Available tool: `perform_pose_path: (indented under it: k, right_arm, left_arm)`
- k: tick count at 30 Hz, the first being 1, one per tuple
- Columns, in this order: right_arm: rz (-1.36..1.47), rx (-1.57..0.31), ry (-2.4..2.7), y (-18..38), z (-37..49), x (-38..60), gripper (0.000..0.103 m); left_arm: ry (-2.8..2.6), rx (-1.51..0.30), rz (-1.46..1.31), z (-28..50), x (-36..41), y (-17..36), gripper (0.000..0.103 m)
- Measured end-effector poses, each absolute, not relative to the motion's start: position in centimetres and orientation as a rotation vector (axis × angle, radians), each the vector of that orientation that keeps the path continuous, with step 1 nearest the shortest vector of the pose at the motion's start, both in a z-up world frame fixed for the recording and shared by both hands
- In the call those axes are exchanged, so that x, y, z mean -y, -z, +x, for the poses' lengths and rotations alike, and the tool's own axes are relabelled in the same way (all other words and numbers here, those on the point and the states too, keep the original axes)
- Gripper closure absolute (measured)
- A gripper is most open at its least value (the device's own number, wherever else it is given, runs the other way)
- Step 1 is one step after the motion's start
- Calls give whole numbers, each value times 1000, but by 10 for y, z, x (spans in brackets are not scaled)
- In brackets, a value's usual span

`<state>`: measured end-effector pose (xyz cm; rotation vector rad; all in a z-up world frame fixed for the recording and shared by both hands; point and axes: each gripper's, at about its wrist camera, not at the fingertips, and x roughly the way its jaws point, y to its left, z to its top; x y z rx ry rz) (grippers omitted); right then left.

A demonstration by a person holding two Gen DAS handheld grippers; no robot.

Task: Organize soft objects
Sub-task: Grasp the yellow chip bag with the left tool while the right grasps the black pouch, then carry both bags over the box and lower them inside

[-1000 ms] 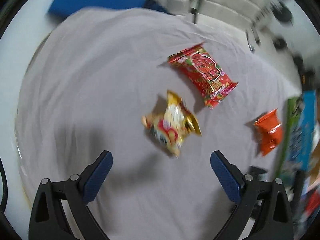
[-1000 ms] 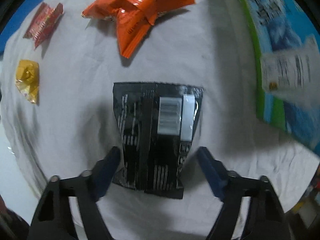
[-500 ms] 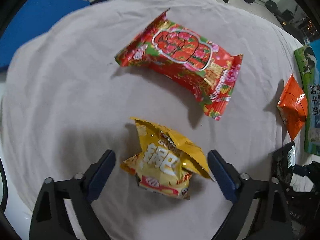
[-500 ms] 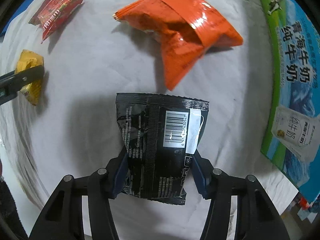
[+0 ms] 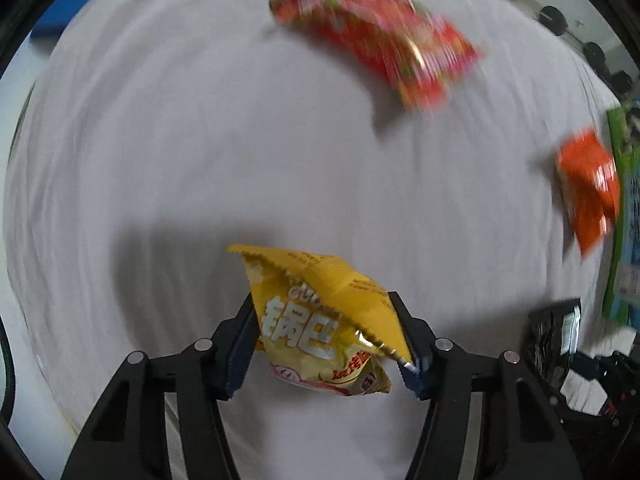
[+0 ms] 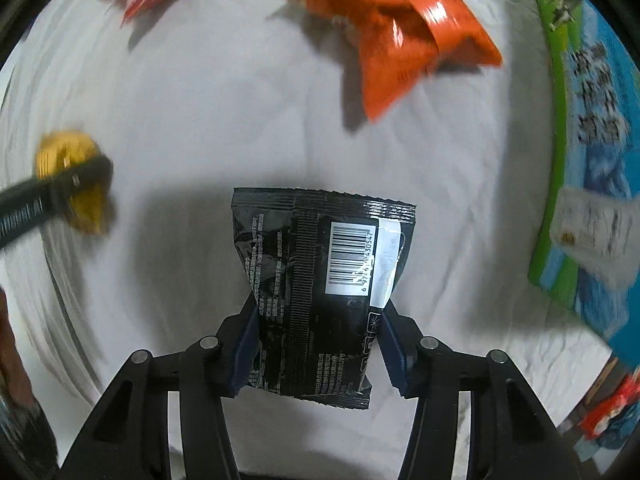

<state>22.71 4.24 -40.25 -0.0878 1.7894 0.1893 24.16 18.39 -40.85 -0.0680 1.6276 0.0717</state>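
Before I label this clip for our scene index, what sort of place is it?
Probably a staged tabletop in a room at home or in a lab: a white cloth spread over the surface, snack bags laid out, and a milk carton box beside them.

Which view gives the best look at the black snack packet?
The right wrist view: the black snack packet sits centred and sharp, barcode side up, clamped in the right gripper. The left wrist view shows it only small and dark at the lower right edge.
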Motion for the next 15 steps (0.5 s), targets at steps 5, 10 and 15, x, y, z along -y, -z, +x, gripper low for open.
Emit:
perform_pose_path:
  k: [5, 10, 15]
  right_arm:
    - [-128, -1795, -156, 402, 206, -33, 47]
    - [-101, -1804, -114, 413, 208, -33, 43]
    - [-96, -1787, -85, 412, 208, -30, 40]
  left_arm:
    - [-68, -1673, -90, 179, -158, 415, 52]
    - [-76, -1652, -59, 162, -144, 424, 52]
    - [-84, -1629, -65, 159, -144, 427, 53]
